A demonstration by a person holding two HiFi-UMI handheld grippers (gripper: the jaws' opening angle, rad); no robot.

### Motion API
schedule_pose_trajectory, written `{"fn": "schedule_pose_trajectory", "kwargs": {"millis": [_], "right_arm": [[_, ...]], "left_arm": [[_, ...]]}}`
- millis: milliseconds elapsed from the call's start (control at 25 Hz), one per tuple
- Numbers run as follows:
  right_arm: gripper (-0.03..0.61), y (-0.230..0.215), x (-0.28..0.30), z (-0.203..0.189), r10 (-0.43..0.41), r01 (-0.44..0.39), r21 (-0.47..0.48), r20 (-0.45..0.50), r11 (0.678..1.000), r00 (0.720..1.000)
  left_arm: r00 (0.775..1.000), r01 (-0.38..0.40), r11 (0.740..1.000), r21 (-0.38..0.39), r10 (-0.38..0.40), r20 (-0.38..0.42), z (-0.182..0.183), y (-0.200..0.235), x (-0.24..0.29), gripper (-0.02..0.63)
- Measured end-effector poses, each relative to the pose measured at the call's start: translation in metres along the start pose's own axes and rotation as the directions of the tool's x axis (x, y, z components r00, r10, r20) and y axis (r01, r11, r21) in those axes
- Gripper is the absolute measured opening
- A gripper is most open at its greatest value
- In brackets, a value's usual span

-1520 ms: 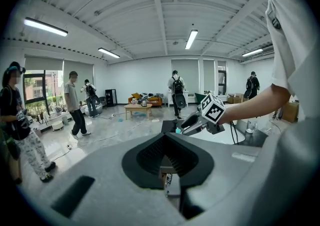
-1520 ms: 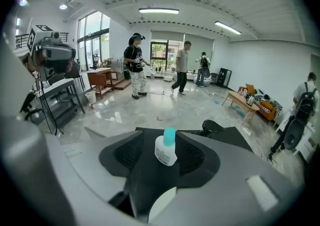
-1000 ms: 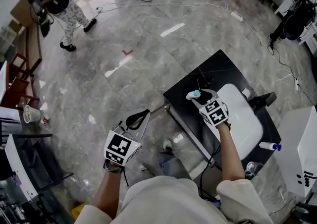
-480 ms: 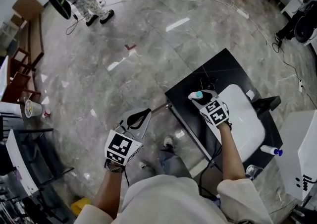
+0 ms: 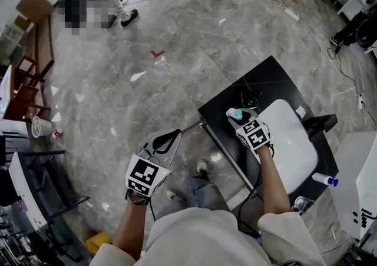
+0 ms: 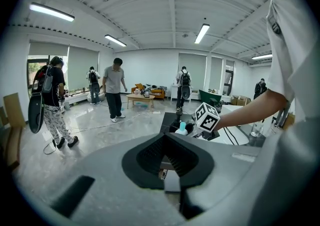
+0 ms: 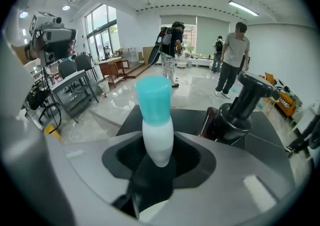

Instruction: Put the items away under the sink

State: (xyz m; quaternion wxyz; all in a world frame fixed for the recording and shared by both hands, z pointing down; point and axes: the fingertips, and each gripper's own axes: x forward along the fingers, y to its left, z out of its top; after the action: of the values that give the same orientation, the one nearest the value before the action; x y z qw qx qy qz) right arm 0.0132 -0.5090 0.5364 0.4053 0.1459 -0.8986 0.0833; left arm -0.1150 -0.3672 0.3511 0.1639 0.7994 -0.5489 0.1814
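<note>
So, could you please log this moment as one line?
right tool: jaws just closing on teal-capped bottle | left tool: shut, empty | step: grasp

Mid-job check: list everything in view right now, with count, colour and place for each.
white bottle: one, white with teal cap, between the jaws of the right gripper
counter: one, black, ahead on the right
basin: one, white, set in the counter
appliance: one, dark, on the counter beyond the white bottle
second bottle: one, white with blue cap, lying by the counter's right corner
paper cup: one, pale, far left edge
people: several, dark and light clothes, standing across the room
floor: one, grey marble, all around
left gripper: one, grey, jaws together and empty, over the floor
right gripper: one, grey, jaws have just been closing, pads on the white bottle
</note>
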Motion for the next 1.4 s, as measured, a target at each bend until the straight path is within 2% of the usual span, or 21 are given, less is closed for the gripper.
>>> {"fn": "schedule_pose_trajectory", "kwargs": {"millis": [440, 800, 1120, 1400], "right_arm": [[0.149, -0.002, 0.01, 0.0, -0.028, 0.028, 0.039, 0.014, 0.999, 0.999], [0.146, 0.002, 0.003, 0.0, -0.075, 0.074, 0.023, 0.024, 0.997, 0.997], [0.146, 0.008, -0.03, 0.01, -0.141, 0.134, 0.074, 0.086, 0.988, 0.986], [0.146, 0.043, -0.07, 0.021, -0.203, 0.19, 0.112, 0.117, 0.975, 0.972]], "left_arm": [[1.0, -0.009, 1.0, -0.01, 0.009, -0.006, -0.006, 0.0, -0.005, 0.005], [1.0, 0.004, 1.0, -0.014, -0.004, 0.01, -0.007, -0.003, -0.003, 0.005], [0.999, 0.021, 1.0, 0.006, -0.021, 0.043, -0.008, -0.007, -0.011, 0.005], [0.993, 0.078, 0.997, 0.027, -0.08, 0.085, -0.009, -0.024, -0.037, 0.005]]}}
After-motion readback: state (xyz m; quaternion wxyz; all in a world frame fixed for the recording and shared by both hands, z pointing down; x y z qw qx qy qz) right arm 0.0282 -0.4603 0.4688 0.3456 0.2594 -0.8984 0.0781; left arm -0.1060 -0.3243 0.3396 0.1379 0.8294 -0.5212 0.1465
